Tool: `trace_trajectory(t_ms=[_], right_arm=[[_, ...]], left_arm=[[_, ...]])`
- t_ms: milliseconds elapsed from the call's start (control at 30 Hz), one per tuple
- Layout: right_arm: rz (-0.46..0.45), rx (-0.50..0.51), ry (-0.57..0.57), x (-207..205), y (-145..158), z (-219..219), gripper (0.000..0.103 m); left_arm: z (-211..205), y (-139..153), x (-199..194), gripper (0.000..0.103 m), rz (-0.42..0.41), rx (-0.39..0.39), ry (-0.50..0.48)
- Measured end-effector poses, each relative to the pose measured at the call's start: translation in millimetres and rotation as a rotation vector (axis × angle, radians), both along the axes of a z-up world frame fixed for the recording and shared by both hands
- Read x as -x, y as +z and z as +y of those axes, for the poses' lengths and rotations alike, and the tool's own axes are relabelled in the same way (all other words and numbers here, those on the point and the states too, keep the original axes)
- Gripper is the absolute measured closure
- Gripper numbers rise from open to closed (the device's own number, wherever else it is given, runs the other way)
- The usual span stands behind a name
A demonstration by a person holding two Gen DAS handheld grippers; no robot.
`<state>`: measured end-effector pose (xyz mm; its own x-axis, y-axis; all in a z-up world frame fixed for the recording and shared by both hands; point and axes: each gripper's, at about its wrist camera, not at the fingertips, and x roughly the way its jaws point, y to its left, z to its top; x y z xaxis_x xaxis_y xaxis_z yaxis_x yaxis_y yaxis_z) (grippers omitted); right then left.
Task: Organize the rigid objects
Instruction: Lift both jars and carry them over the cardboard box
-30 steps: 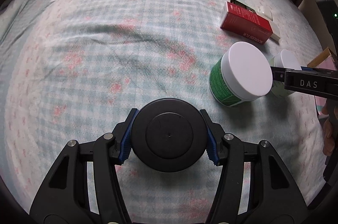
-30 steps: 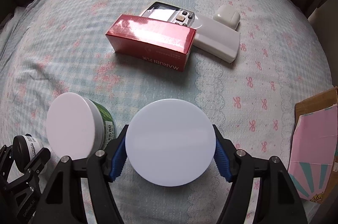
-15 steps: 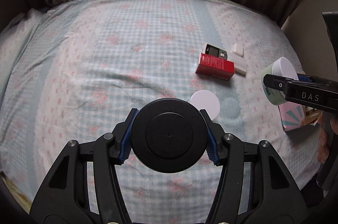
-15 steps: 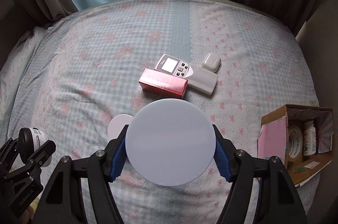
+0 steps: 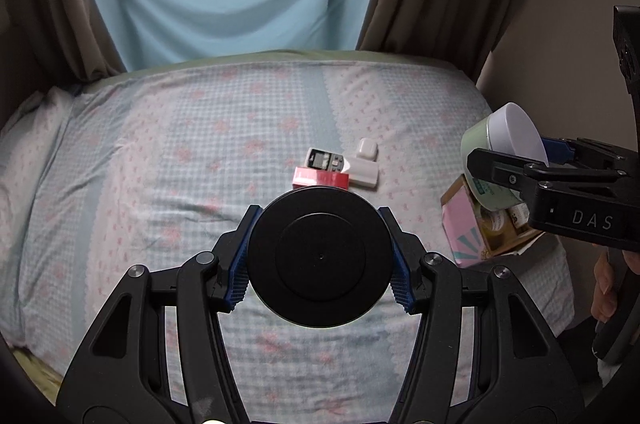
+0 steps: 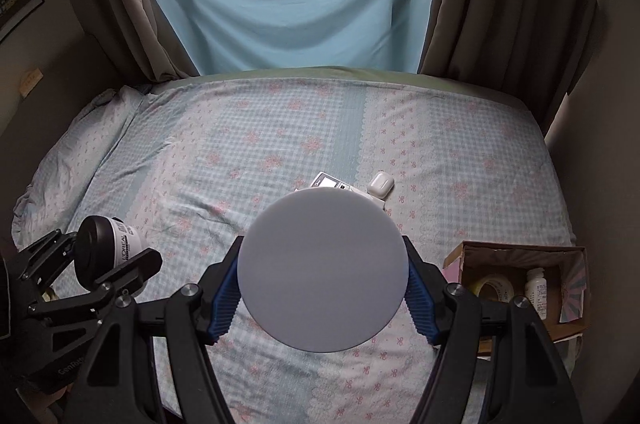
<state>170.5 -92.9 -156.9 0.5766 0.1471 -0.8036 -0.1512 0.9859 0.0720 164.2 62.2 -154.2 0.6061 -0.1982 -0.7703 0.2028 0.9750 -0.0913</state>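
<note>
Both jars have come up off the bed [image 6: 280, 128] since a second ago, and the bedspread now lies well below my two grippers. On my left gripper [image 5: 320, 258] the blue pads press on either side of a black-lidded jar [image 5: 319, 256], held lid toward the camera at the centre of the left wrist view; in the right wrist view the same jar shows at 9 o'clock with a white printed label. My right gripper [image 6: 323, 278] is clamped on a white-lidded jar [image 6: 323, 274], whose pale green body shows at 3 o'clock in the left wrist view.

On the bed, near the middle, a red box [image 5: 320, 178] lies touching a remote control [image 5: 326, 159] just behind it and a white block [image 5: 364, 173] at its right end, with a small white earbud case [image 5: 367, 149] just beyond. At 4 o'clock in the right wrist view an open cardboard box [image 6: 516, 249] sits at the bed's edge, holding a roll of tape [image 6: 492, 286] and a small white bottle [image 6: 536, 288]. A hand [image 5: 606, 284] shows at the left view's right edge.
</note>
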Motion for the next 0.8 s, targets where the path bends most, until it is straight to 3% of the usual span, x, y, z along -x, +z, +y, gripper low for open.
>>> trace_trajectory(t_ms=[167,400,800], right_arm=[[-0.009,-0.024,0.010,24.7,22.3,-47.4,0.037],[-0.032,-0.033,-0.046,43.3,35.6,-124.1,0.037],[0.005,-0.004,-0.259,47.6,25.9,-278.3,0.036]], left_arm=[[-53.6,20.7,17.9,0.050,-0.020,0.034,-0.005],[-133.2,28.0,26.4,0.050,-0.031,0.041,-0.071],[-274.6,3.1,9.5,0.050,0.028,0.061,-0.236]])
